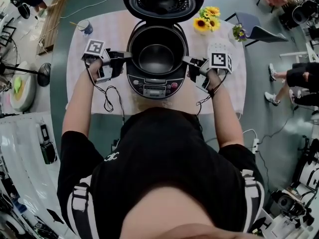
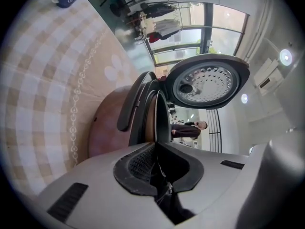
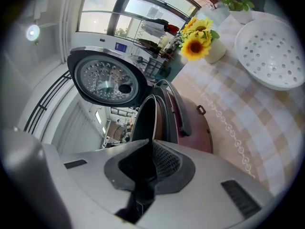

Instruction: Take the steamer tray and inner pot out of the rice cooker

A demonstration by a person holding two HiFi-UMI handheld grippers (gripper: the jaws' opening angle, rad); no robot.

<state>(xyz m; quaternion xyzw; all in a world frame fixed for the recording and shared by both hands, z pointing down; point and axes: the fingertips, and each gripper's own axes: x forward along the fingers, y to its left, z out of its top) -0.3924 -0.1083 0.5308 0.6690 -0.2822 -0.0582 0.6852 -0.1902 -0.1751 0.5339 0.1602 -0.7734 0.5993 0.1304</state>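
Note:
The rice cooker (image 1: pixel 155 86) stands open at the middle of the table, its lid (image 1: pixel 163 1) tipped back. The dark inner pot (image 1: pixel 156 54) sits inside it. My left gripper (image 1: pixel 128 58) reaches to the pot's left rim and my right gripper (image 1: pixel 185 59) to its right rim. In the left gripper view the left gripper (image 2: pixel 155 151) is shut on the thin pot rim (image 2: pixel 153 123). The right gripper (image 3: pixel 151 149) is likewise shut on the rim (image 3: pixel 152 118). The white perforated steamer tray (image 3: pixel 271 56) lies on the tablecloth right of the cooker.
A vase of sunflowers (image 1: pixel 207 18) and a small pot of purple flowers (image 1: pixel 239 32) stand at the back right. A blue cup (image 1: pixel 84 27) sits at the back left corner. Cables (image 1: pixel 107 96) hang over the table's front edge. People sit at the right.

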